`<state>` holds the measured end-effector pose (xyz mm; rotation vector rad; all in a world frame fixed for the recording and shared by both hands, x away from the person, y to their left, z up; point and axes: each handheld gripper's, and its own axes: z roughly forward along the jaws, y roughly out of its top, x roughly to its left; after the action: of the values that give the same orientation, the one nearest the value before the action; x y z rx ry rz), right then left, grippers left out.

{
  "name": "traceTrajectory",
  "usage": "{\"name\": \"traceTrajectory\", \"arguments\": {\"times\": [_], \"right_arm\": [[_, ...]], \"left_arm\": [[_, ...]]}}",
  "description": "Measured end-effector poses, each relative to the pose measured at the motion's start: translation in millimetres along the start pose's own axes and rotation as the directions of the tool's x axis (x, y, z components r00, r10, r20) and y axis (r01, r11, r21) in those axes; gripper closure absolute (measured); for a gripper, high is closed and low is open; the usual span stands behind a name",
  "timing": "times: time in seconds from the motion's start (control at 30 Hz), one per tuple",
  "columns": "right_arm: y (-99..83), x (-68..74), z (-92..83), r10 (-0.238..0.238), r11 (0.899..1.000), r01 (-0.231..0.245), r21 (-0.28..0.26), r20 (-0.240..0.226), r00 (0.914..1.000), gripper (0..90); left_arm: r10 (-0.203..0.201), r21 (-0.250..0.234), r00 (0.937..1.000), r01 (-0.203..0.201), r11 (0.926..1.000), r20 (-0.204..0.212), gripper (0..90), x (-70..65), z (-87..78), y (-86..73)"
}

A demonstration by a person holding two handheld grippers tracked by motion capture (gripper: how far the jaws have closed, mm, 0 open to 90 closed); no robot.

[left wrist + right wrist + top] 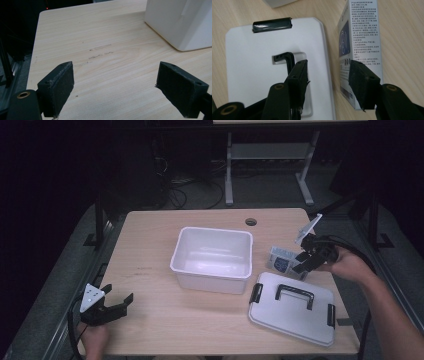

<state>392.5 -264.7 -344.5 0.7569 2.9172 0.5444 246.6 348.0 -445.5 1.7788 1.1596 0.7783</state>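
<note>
Beside the white bin (212, 257), we are holding our left hand-held gripper (116, 306) open and idle. Right of the bin, we are spreading our right hand-held gripper (328, 75) around the small box (359, 37), not yet gripping; bin empty, lid (292, 307) off.

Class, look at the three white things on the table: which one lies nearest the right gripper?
The small printed box, beside the right gripper; the lid and open bin lie farther.

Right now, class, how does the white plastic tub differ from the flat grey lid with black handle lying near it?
The white plastic tub stands deep and open-topped; the flat grey lid with black handle lies low and flat. The tub is plain white all over; the lid is grey and carries black clips and a black handle. The tub sits mid-table; the lid lies nearer the front right corner. Both are rounded rectangles resting on the wooden table.
</note>
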Motion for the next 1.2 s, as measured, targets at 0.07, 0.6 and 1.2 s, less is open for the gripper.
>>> {"name": "traceTrajectory", "arguments": {"times": [0.07, 0.6, 1.2], "right_arm": [[2.2, -1.3, 0.6, -0.004, 1.0, 0.004, 0.011, 0.004, 1.0, 48.4], [22.2, -17.1, 1.3, -0.013, 1.0, 0.013, 0.004, 0.031, 0.9994, 46.5], [25.5, -31.4, 17.8, 0.005, 0.999, -0.007, 0.043, 0.046, 0.9989, 43.0]], "left_arm": [[0.001, 0.0, 1.0, -0.001, 1.0, 0.001, 13.7, -0.2, -0.1, 0.0], [0.002, 0.007, 1.0, -0.002, 1.0, 0.001, 13.7, -0.1, 0.7, 0.3], [-0.001, 0.003, 1.0, 0.001, 1.0, -0.001, 13.7, 1.5, -1.5, -0.7]]}}
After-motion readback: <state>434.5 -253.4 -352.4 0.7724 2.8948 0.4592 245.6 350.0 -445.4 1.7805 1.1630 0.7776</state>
